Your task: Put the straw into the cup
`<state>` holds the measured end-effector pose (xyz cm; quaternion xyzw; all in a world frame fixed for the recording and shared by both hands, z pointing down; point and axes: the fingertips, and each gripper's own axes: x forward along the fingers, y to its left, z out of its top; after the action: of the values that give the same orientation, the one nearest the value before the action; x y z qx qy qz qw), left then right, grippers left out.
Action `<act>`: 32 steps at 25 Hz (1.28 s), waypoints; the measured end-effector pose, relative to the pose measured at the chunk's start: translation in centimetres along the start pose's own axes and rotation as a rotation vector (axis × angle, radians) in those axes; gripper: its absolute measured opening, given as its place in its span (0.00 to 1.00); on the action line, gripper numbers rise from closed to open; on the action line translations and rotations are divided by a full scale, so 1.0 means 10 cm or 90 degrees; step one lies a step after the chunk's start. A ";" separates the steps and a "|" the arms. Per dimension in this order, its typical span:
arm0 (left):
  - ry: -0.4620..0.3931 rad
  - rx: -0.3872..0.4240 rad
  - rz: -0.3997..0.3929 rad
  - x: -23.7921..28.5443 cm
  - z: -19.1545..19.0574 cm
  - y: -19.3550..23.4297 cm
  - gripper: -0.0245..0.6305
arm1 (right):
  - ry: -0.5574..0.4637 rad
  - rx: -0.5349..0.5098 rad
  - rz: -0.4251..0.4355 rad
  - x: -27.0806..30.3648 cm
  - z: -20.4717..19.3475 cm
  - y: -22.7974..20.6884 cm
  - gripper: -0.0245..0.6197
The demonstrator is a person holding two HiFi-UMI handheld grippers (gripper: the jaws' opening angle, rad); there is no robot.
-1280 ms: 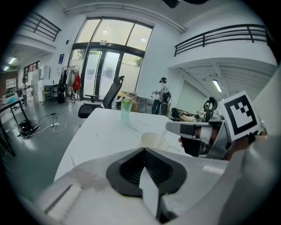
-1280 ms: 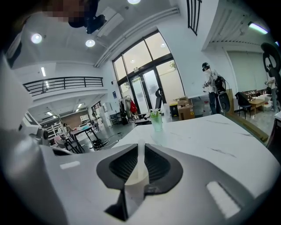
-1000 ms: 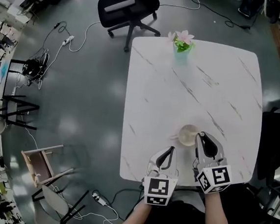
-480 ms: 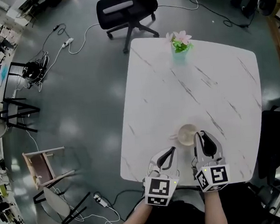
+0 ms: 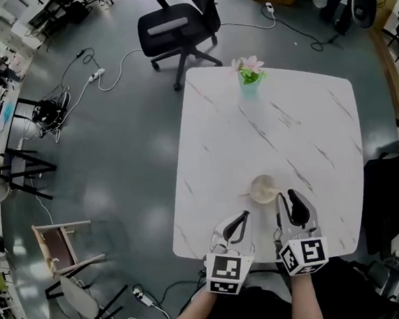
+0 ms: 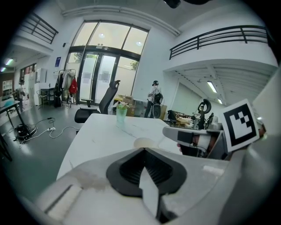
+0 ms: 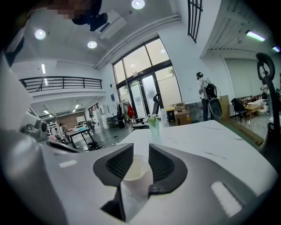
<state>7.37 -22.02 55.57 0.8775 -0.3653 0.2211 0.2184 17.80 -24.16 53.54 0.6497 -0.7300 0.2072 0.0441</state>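
Observation:
A pale cup (image 5: 263,188) stands on the white marble table (image 5: 267,128) near its front edge. A thin pale stub (image 5: 245,194) shows at the cup's left rim; it is too small to tell whether it is the straw. My right gripper (image 5: 288,196) hovers just right of and behind the cup. In the right gripper view its jaws (image 7: 140,147) are opening, with a bare gap between them, and the cup (image 7: 134,169) shows beyond that gap. My left gripper (image 5: 244,214) sits left of the cup, its tips (image 6: 143,150) together on nothing, with the cup (image 6: 144,142) just ahead.
A teal vase with pink flowers (image 5: 249,73) stands at the table's far edge. A black office chair (image 5: 176,24) is beyond it, a dark chair (image 5: 389,193) to the right, a wooden chair (image 5: 60,239) on the floor at left. Cables (image 5: 99,60) trail over the floor.
The head view has shifted a little, so the table sits slightly higher in the picture. Both grippers keep their places beside the cup.

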 end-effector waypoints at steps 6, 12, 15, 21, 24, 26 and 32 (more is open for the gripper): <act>-0.042 0.017 -0.014 -0.27 0.13 -0.14 0.04 | -0.041 -0.013 -0.018 -0.35 0.21 0.13 0.21; -0.086 0.027 -0.018 -0.66 0.15 -0.24 0.04 | -0.098 -0.005 -0.018 -0.80 0.38 0.43 0.16; -0.113 0.031 -0.011 -0.90 0.16 -0.24 0.04 | -0.117 -0.006 -0.017 -1.02 0.39 0.62 0.10; -0.168 0.051 0.012 -1.34 0.21 -0.20 0.04 | -0.150 -0.004 0.001 -1.33 0.36 0.97 0.03; -0.193 0.057 0.017 -1.46 0.28 -0.23 0.04 | -0.165 -0.013 0.014 -1.44 0.42 1.10 0.03; -0.217 0.064 0.018 -1.51 0.37 -0.27 0.04 | -0.175 -0.019 0.021 -1.48 0.48 1.13 0.03; -0.247 0.072 0.010 -1.60 0.46 -0.45 0.04 | -0.163 -0.033 -0.001 -1.64 0.51 1.09 0.03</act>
<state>1.64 -12.96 42.09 0.9114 -0.3947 0.0700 0.0928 10.79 -9.93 40.73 0.6702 -0.7342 0.1035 -0.0327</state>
